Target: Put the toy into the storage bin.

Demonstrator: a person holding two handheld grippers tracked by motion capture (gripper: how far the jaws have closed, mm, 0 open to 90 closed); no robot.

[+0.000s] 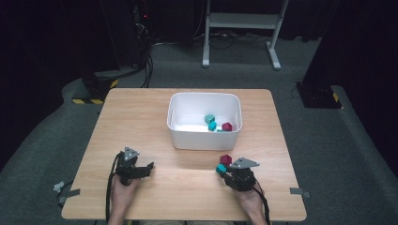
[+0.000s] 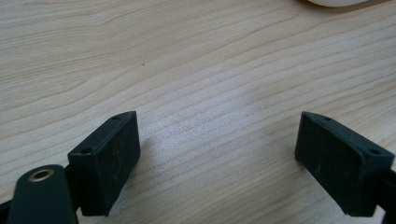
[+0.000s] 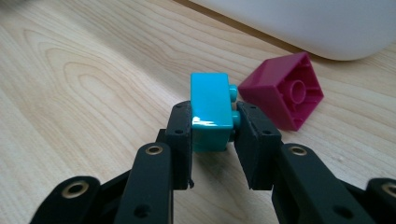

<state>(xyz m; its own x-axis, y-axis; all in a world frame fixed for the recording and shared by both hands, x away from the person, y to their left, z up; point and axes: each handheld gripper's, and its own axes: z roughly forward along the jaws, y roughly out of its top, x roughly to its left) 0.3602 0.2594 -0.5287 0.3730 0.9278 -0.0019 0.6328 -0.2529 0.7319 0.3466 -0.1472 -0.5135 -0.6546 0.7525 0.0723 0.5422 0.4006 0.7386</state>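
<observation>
The right gripper (image 3: 212,128) pinches a small turquoise plastic building brick (image 3: 211,111) by its lower half; lifted carelessly, it could twist loose beside the magenta plastic brick (image 3: 283,90).

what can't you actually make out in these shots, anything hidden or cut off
- White bin, high view: its near wall hides part of the floor inside, so the count of blocks there is uncertain.
- Teal block, right gripper view: the right gripper is shut on it and the pads cover its lower sides.
- Magenta block, right gripper view: its far faces are turned away.
- Bin, left gripper view: cut off by the top edge.
</observation>
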